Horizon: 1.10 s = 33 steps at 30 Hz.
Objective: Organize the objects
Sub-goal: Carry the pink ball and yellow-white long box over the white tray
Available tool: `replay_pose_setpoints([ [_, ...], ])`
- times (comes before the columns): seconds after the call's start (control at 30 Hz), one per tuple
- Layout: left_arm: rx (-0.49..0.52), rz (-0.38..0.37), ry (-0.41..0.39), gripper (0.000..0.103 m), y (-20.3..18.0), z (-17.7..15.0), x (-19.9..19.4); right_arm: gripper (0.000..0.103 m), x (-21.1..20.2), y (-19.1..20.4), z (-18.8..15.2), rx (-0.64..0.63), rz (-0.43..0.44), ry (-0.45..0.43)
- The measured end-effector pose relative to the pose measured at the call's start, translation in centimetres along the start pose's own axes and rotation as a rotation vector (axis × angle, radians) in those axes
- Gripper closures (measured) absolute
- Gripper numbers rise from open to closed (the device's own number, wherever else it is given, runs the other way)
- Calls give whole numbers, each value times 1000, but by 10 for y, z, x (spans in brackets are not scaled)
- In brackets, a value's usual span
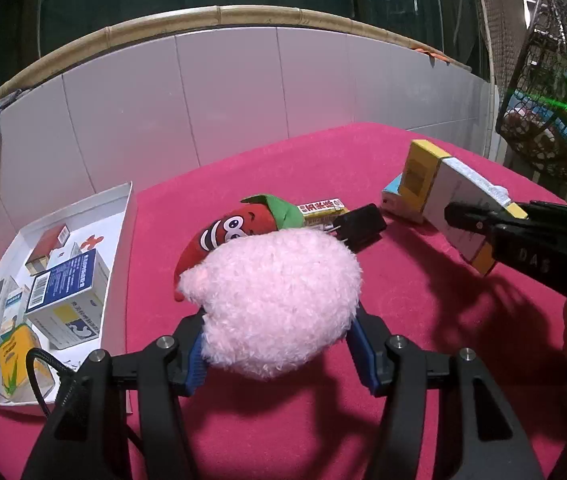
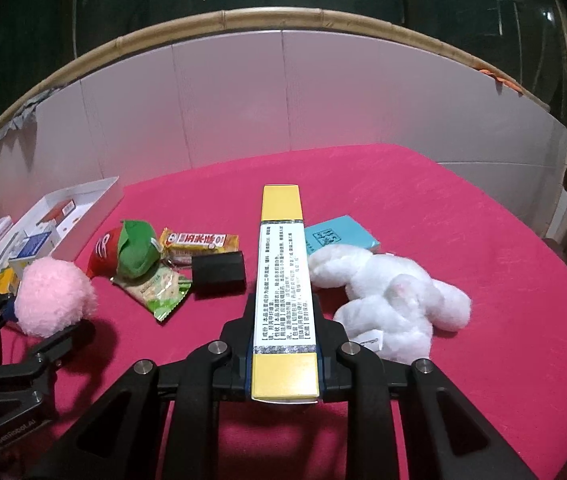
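Note:
My left gripper [image 1: 279, 346] is shut on a fluffy pink plush ball [image 1: 279, 300], held just above the red cloth; the right wrist view shows that ball [image 2: 53, 296] at the left. My right gripper [image 2: 283, 340] is shut on a long yellow-and-white medicine box [image 2: 283, 280] that points away from me. From the left wrist view, the box [image 1: 455, 208] hangs at the right in the right gripper [image 1: 467, 216]. Between the two lie a red chili plush [image 2: 123, 252], a snack bar [image 2: 201, 242], a green snack packet [image 2: 163, 292] and a black block [image 2: 217, 270].
A white tray [image 1: 125, 216] holding several medicine boxes sits at the table's left edge. A teal box [image 2: 339, 236] and a white rabbit plush [image 2: 387, 296] lie to the right of the held box. White panels wall the far side. A wire basket [image 1: 543, 100] stands off the right edge.

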<state>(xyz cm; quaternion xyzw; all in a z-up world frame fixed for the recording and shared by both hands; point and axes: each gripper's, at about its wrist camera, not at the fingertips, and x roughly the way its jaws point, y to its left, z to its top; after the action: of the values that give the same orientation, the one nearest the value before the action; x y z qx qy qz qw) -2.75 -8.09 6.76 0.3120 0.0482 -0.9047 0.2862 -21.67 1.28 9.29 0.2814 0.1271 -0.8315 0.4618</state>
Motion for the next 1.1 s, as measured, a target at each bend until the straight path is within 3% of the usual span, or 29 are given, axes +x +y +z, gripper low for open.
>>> replay_pose_setpoints([
  [0.3,-40,-8,-42,45,9,-1,-10,81,-13,5,0,-18,-58,-63],
  [0.5,-109,-18,-6,45,24,-1,-14,81,-30,19,-5,-33,-79,-81],
  [1.1,-186,55,-49,45,58,8,-57,80,-67,65,11,-55,42,-127],
])
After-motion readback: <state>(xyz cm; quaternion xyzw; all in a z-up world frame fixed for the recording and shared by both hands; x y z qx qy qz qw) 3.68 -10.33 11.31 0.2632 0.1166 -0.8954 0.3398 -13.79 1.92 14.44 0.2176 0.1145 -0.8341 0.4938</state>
